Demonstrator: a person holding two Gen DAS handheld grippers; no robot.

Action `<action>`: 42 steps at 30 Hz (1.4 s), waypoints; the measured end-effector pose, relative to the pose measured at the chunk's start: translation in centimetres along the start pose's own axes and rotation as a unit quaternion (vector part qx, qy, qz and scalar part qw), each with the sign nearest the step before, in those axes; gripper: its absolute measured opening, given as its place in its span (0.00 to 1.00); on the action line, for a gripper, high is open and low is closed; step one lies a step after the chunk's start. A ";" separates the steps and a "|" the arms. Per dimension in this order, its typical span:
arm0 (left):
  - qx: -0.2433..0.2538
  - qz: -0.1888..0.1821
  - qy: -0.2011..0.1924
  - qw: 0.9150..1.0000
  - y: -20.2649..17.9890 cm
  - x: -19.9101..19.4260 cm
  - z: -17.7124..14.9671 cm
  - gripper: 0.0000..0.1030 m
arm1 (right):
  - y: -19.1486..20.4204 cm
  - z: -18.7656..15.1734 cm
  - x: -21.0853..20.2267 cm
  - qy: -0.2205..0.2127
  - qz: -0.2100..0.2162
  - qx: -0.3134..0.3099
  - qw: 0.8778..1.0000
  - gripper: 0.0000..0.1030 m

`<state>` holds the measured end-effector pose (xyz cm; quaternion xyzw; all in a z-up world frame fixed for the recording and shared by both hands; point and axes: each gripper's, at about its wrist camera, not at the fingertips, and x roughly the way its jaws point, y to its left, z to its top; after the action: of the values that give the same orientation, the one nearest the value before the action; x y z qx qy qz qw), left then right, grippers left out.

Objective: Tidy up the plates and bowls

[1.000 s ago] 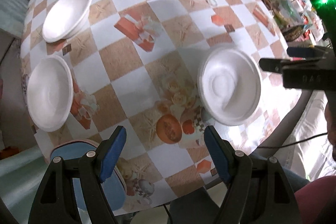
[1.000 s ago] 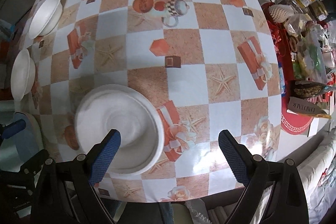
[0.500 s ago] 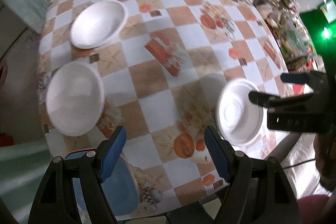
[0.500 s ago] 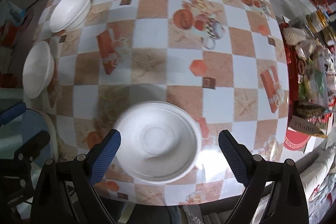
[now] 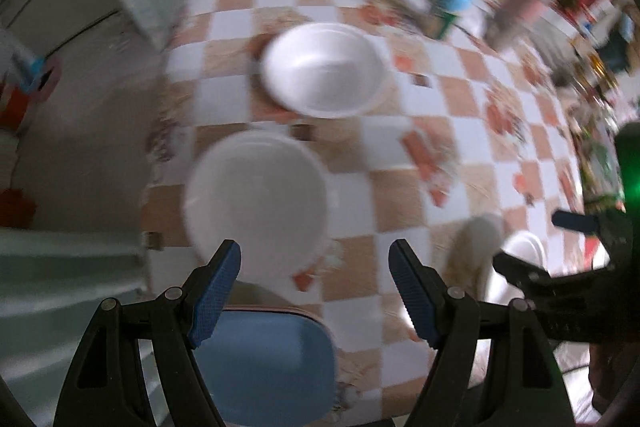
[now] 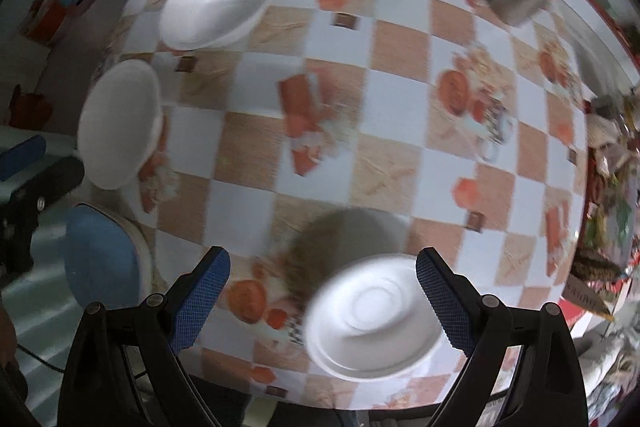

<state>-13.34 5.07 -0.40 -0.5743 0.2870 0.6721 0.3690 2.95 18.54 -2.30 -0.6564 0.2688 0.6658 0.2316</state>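
Both wrist views look down, sharing the checkered table (image 5: 400, 195)

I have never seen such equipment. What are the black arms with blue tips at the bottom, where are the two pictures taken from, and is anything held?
They are two hand-held grippers; a person carries one in each hand, with a camera on each looking along its fingers. The left gripper and the right gripper are both open and hold nothing. On the checkered tablecloth lie white dishes: a far bowl, a near bowl, and a plate before the right gripper. A blue chair seat stands beside the table.
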 end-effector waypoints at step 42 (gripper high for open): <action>-0.095 0.026 0.110 0.989 9.1 11.8 2.9 0.23 | 12.6 8.7 11.1 0.074 0.131 -0.030 0.988 0.23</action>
<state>-23.28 4.28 -11.85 -0.6693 0.2752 0.6388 0.2614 -12.25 14.41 -12.79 -0.6699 0.3488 0.6475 0.1017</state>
